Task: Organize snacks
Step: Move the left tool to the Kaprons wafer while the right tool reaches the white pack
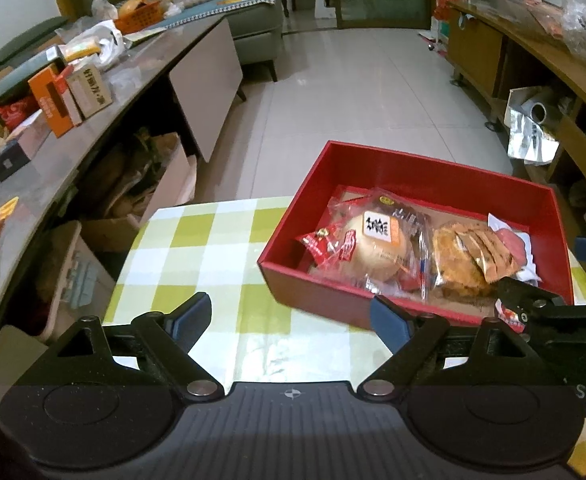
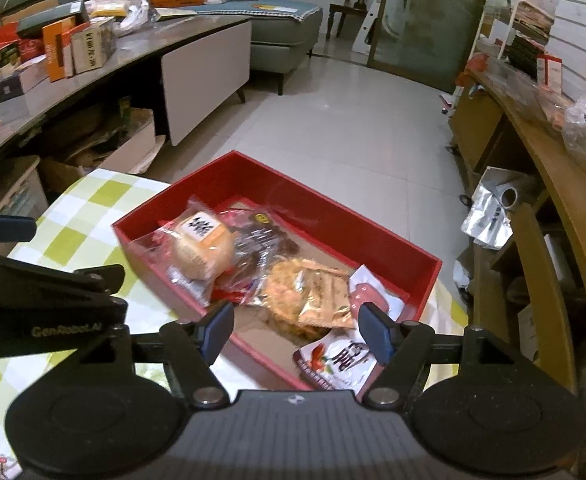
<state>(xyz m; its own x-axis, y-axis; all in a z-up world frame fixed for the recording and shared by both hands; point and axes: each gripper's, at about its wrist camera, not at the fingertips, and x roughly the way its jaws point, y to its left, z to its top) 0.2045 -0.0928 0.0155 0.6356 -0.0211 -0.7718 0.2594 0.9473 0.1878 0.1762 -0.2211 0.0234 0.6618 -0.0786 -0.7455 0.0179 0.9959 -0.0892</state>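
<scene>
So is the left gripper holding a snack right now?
No: the left gripper is open over the checked tablecloth, with nothing between its pads, beside the red box.

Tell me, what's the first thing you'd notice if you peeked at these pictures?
The bright red box on the green-and-white checked tablecloth stands out first, with wrapped snacks piled inside. A round pale bun with a black-and-white label lies toward its left, and a golden crispy cake sits beside it. The left gripper and right gripper hover open at its near edge, holding nothing.
</scene>
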